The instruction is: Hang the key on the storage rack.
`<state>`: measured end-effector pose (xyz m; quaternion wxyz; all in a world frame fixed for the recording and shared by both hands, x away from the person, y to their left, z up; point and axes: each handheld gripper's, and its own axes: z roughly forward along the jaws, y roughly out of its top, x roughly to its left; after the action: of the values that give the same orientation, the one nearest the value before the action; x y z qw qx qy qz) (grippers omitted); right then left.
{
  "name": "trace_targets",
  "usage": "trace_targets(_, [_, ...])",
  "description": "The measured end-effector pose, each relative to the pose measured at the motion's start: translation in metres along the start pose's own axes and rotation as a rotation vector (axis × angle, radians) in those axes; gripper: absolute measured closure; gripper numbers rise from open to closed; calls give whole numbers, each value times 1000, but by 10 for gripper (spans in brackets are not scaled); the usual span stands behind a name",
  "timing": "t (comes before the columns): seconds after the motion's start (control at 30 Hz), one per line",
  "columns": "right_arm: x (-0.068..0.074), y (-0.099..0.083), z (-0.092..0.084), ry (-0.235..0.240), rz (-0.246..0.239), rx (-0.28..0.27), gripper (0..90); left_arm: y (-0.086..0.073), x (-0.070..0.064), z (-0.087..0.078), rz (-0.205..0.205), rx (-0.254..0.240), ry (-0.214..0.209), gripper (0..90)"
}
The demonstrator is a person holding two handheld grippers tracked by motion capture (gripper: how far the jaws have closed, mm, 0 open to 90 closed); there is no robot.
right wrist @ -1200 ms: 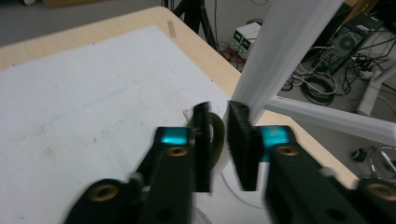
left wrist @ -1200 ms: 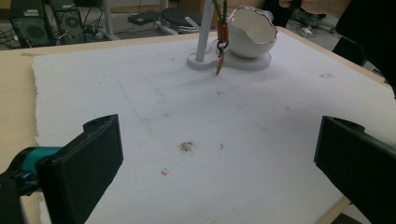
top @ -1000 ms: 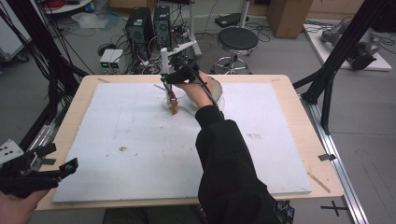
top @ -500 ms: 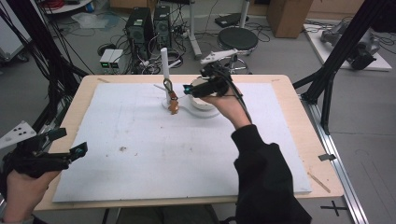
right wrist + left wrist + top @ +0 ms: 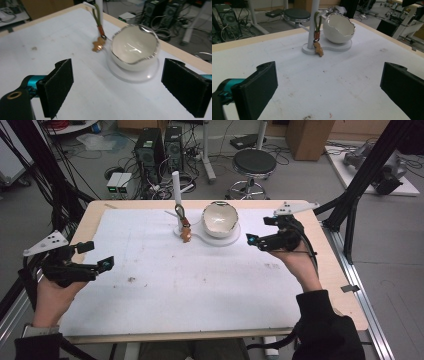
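Now both my grippers hang free, the keychain (image 5: pixel 185 231) already on its stand (image 5: pixel 176 190).
My right gripper (image 5: pixel 262 241), jaws spread wide with nothing between them after just opening, has drawn back from the stand to the right; the egg-shaped bowl (image 5: pixel 135 47) sits ahead between those jaws, the keychain beyond the left one. My left gripper (image 5: pixel 95 262), also open and empty, has come inward. What seems left is withdrawing.

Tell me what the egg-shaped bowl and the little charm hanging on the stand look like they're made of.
The egg-shaped bowl looks like glazed white ceramic: glossy highlights inside and a thin metallic-looking jagged rim, though coated plastic is possible. The charm seems wood or tan leather, matte brown, hung by an olive cord loop. The stand looks like smooth white plastic or painted metal.
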<state>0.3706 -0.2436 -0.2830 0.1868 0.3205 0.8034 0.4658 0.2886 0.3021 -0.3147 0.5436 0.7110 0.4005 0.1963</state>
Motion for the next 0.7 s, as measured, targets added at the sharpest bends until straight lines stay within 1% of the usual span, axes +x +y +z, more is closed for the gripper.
trace_targets(0.03, [-2,-6,-5,-12,-8,0,101,1,0,3,0,-6,0,17])
trace_targets(0.07, [-4,-12,-10,-18,0,-4,101,3,0,5,2,-7,-1,17])
trace_targets(0.1, [-6,-18,-15,-24,17,-7,101,4,0,7,3,-10,-4,17])
trace_targets(0.17, [-11,-31,-24,-44,34,-9,101,6,-1,10,3,-22,-7,17])
trace_targets(0.23, [-15,-42,-32,-54,51,-10,100,7,-1,13,2,-26,-7,17])
trace_targets(0.27, [-18,-53,-41,-54,72,-22,100,8,-1,14,4,-25,-10,17])
trace_targets(0.3, [-18,-53,-41,-54,72,-22,100,8,-1,15,1,-24,-11,17])
trace_targets(0.33, [-19,-58,-46,-50,90,-22,100,8,-1,17,3,-22,-9,17])
trace_targets(0.47, [-24,-78,-61,-35,144,-51,101,8,-2,23,5,-9,-13,17])
trace_targets(0.5, [-24,-83,-65,-39,157,-60,101,7,-2,24,5,-5,-11,17])
trace_targets(0.53, [-26,-87,-68,-38,155,-75,101,7,-3,25,3,-4,-13,17])
trace_targets(0.57, [-30,-90,-74,-44,178,-56,101,7,-3,26,3,-1,-16,17])
trace_targets(0.6, [-30,-90,-74,-44,178,-56,101,7,-4,27,5,0,-17,17])
trace_targets(0.63, [-30,-91,-79,-57,201,-59,101,7,-5,27,2,1,-16,17])
trace_targets(0.67, [-31,-92,-83,-61,211,-78,101,7,-7,28,1,3,-23,17])
trace_targets(0.7, [-31,-92,-87,-53,214,-91,100,7,-9,27,3,2,-32,17])
